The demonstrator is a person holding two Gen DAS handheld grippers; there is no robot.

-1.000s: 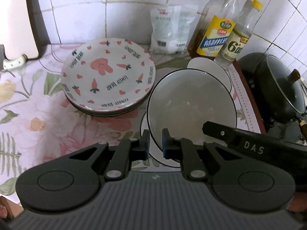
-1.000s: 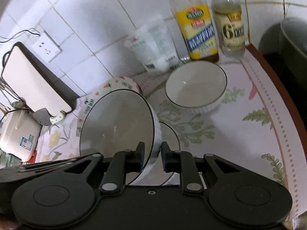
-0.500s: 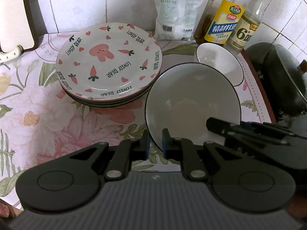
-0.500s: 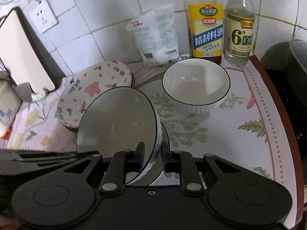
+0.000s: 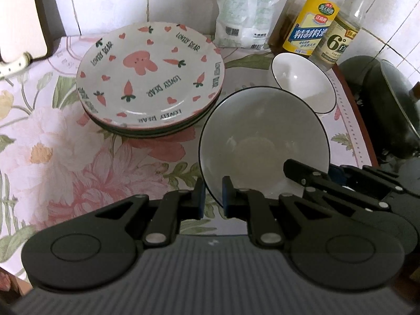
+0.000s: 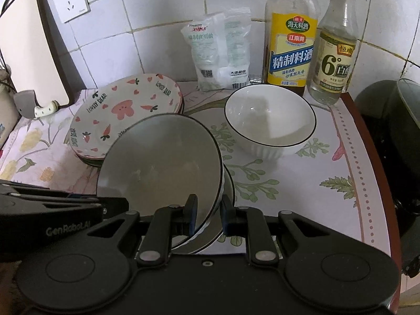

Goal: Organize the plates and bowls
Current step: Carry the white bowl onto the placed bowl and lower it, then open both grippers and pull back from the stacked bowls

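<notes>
A white bowl with a black rim (image 5: 262,141) (image 6: 162,162) is held tilted between both grippers. My left gripper (image 5: 213,197) is shut on its near-left rim. My right gripper (image 6: 207,214) is shut on its right rim, and shows in the left wrist view (image 5: 341,183). Under it a second black-rimmed dish (image 6: 225,220) shows at the edge. A stack of carrot-and-rabbit plates (image 5: 149,78) (image 6: 123,113) sits to the left. Another white bowl (image 5: 302,86) (image 6: 270,120) stands upright at the back right.
Two bottles (image 6: 288,39) (image 6: 336,44) and a white bag (image 6: 220,52) stand against the tiled wall. A dark pot (image 5: 388,110) sits right of the floral counter's edge (image 6: 367,183). A cutting board (image 6: 29,52) leans at the left.
Both grippers have drawn back and up with the bowl. The view now looks down more on the counter, and the bowl sits less steeply tilted.
</notes>
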